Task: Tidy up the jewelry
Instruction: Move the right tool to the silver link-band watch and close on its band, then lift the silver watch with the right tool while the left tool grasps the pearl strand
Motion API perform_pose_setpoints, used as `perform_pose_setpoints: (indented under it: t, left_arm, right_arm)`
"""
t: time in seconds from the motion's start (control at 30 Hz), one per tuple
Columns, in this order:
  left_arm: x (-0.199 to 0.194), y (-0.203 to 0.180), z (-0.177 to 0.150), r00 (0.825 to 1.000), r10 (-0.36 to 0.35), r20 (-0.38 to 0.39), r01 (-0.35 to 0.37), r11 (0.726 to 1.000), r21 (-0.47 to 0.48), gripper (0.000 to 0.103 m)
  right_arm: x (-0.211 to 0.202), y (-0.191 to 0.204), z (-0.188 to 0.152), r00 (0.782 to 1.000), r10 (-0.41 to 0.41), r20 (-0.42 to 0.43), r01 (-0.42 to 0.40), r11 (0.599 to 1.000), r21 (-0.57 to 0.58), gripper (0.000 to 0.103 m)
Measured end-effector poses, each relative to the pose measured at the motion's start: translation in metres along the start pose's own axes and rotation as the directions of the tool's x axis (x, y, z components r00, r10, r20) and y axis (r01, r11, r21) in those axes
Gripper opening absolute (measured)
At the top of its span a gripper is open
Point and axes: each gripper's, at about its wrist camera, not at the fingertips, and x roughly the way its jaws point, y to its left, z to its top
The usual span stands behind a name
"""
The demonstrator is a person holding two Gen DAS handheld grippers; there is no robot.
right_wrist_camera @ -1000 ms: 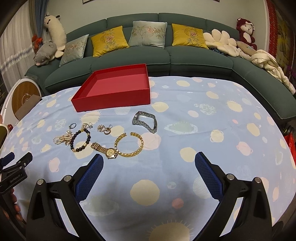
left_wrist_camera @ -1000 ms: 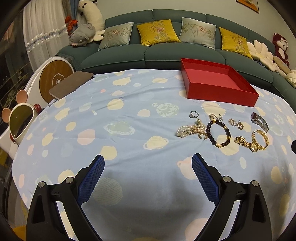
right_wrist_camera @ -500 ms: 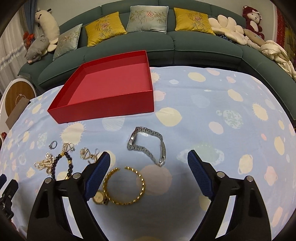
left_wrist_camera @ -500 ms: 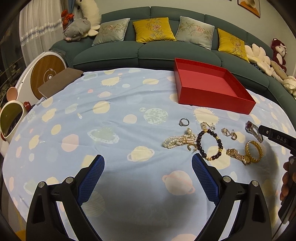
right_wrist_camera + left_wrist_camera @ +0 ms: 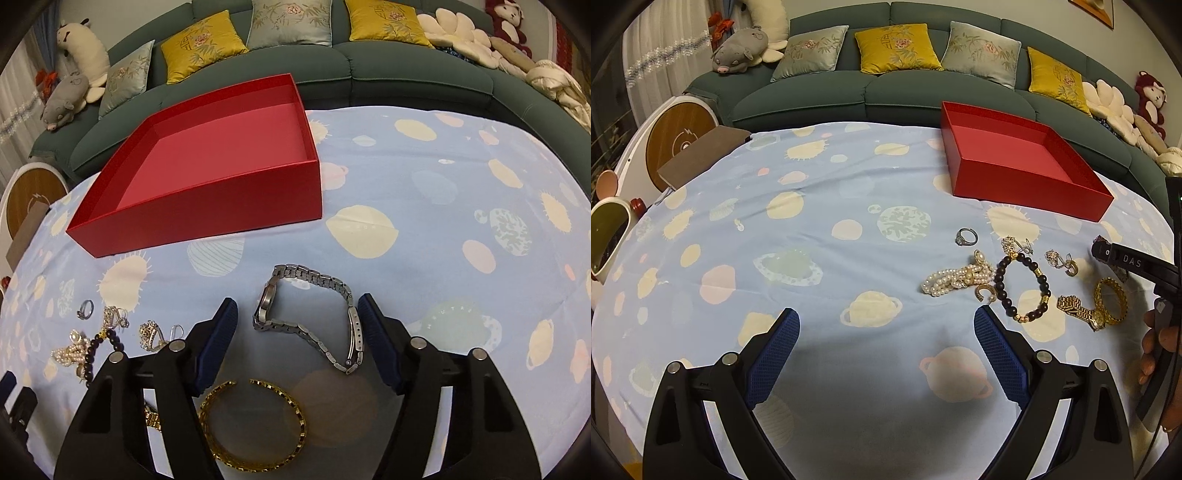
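Between spread fingers of right gripper (image 5: 297,334): silver watch (image 5: 314,319), flat on blue tablecloth (image 5: 461,221), right pad (image 5: 376,343) just beside band, touch cannot tell. Gold bangle (image 5: 255,424) below, nearer camera. Red box (image 5: 207,206) beyond watch, well apart. Left of fingers: earrings (image 5: 149,334), ring (image 5: 85,308), pearl bracelet (image 5: 70,350), dark bead bracelet (image 5: 98,352). Left gripper (image 5: 886,338) wide open, holding nothing, over bare cloth; gold watch (image 5: 1078,312) off to right. Green sofa (image 5: 886,96) behind table.
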Motion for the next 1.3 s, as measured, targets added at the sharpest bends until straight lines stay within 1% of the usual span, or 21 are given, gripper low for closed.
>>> perform_pose_setpoints:
  t: [0.03, 0.07, 0.13, 0.2, 0.33, 0.5, 0.7, 0.73, 0.77, 0.8, 0.83, 0.87, 0.93, 1.0, 1.07, 1.1, 1.17, 1.2, 1.23, 1.27, 1.3]
  left_arm:
    - [0.001, 0.000, 0.000, 1.000, -0.003, -0.001, 0.003, 1.000, 0.000, 0.093]
    - [0.002, 0.001, 0.001, 1.000, -0.009, -0.001, 0.009, 1.000, 0.001, 0.093]
    - [0.003, 0.001, 0.002, 1.000, -0.010, 0.001, 0.010, 1.000, 0.006, 0.093]
    - [0.004, 0.000, 0.003, 1.000, -0.010, 0.006, 0.010, 1.000, 0.016, 0.093]
    - [0.011, -0.006, 0.008, 1.000, -0.020, 0.014, 0.019, 0.999, 0.048, 0.093]
    - [0.026, -0.014, 0.012, 0.999, -0.019, 0.027, 0.016, 0.996, 0.091, 0.093]
    - [0.043, -0.015, 0.014, 0.998, -0.058, 0.013, 0.057, 0.996, 0.074, 0.093]
    - [0.045, -0.016, 0.014, 0.998, -0.060, 0.014, 0.059, 0.995, 0.075, 0.090]
    - [0.048, -0.017, 0.014, 0.998, -0.062, 0.009, 0.061, 0.995, 0.079, 0.083]
    - [0.051, -0.019, 0.014, 0.998, -0.070, -0.002, 0.070, 0.994, 0.082, 0.079]
    - [0.054, -0.019, 0.013, 0.997, -0.078, -0.016, 0.079, 0.994, 0.081, 0.071]
    - [0.057, -0.019, 0.013, 0.995, -0.092, -0.029, 0.094, 0.993, 0.074, 0.067]
    - [0.057, -0.021, 0.012, 0.995, -0.093, -0.020, 0.094, 0.993, 0.073, 0.064]
    - [0.055, -0.025, 0.011, 0.995, -0.101, -0.015, 0.102, 0.991, 0.093, 0.057]
    - [0.053, -0.028, 0.010, 0.993, -0.119, -0.011, 0.119, 0.987, 0.106, 0.044]
    - [0.052, -0.029, 0.010, 0.992, -0.125, -0.011, 0.125, 0.986, 0.111, 0.042]
    - [0.051, -0.031, 0.009, 0.990, -0.139, -0.009, 0.139, 0.983, 0.119, 0.024]
    - [0.051, -0.032, 0.009, 0.990, -0.144, -0.009, 0.144, 0.982, 0.121, 0.022]
    - [0.050, -0.033, 0.009, 0.987, -0.158, -0.011, 0.158, 0.980, 0.122, 0.011]
    - [0.050, -0.033, 0.009, 0.985, -0.174, -0.015, 0.174, 0.977, 0.121, 0.006]
    - [0.049, -0.033, 0.009, 0.982, -0.187, -0.021, 0.188, 0.975, 0.119, 0.006]
  right_arm:
    - [0.000, 0.001, 0.000, 1.000, -0.007, 0.005, 0.007, 1.000, -0.012, 0.052]
    - [0.000, 0.002, -0.001, 1.000, -0.013, 0.011, 0.013, 1.000, -0.020, 0.048]
    - [-0.002, 0.001, -0.001, 1.000, -0.003, 0.015, 0.004, 1.000, -0.023, 0.031]
    - [-0.004, -0.002, -0.002, 1.000, 0.011, 0.010, -0.010, 1.000, -0.019, 0.025]
    - [-0.008, -0.002, -0.006, 1.000, 0.028, 0.002, -0.028, 0.999, -0.018, 0.019]
    - [-0.020, -0.007, -0.013, 0.999, 0.047, 0.003, -0.047, 0.999, -0.018, 0.018]
    - [-0.035, -0.022, -0.021, 0.997, 0.082, 0.000, -0.082, 0.997, 0.006, 0.018]
    - [-0.037, -0.024, -0.023, 0.996, 0.086, -0.001, -0.086, 0.996, 0.006, 0.018]
    - [-0.038, -0.026, -0.025, 0.996, 0.090, -0.003, -0.090, 0.996, 0.008, 0.018]
    - [-0.040, -0.027, -0.027, 0.996, 0.091, -0.004, -0.091, 0.996, 0.008, 0.018]
    - [-0.041, -0.028, -0.028, 0.996, 0.091, -0.003, -0.091, 0.996, 0.008, 0.018]
    - [-0.043, -0.030, -0.030, 0.996, 0.089, -0.001, -0.089, 0.996, 0.008, 0.018]
    - [-0.045, -0.034, -0.032, 0.996, 0.089, -0.002, -0.089, 0.996, 0.015, 0.018]
    - [-0.047, -0.037, -0.033, 0.996, 0.091, -0.001, -0.091, 0.996, 0.023, 0.018]
    - [-0.050, -0.039, -0.035, 0.996, 0.094, 0.001, -0.094, 0.995, 0.027, 0.018]
    - [-0.051, -0.040, -0.035, 0.995, 0.097, 0.001, -0.097, 0.995, 0.029, 0.018]
    - [-0.053, -0.040, -0.036, 0.995, 0.102, -0.001, -0.102, 0.994, 0.028, 0.018]
    - [-0.055, -0.039, -0.036, 0.995, 0.104, 0.001, -0.104, 0.994, 0.026, 0.018]
    - [-0.056, -0.039, -0.037, 0.994, 0.105, 0.003, -0.105, 0.994, 0.024, 0.018]
    - [-0.058, -0.039, -0.037, 0.994, 0.106, 0.005, -0.106, 0.994, 0.021, 0.018]
    - [-0.059, -0.039, -0.037, 0.994, 0.107, 0.006, -0.107, 0.994, 0.020, 0.018]
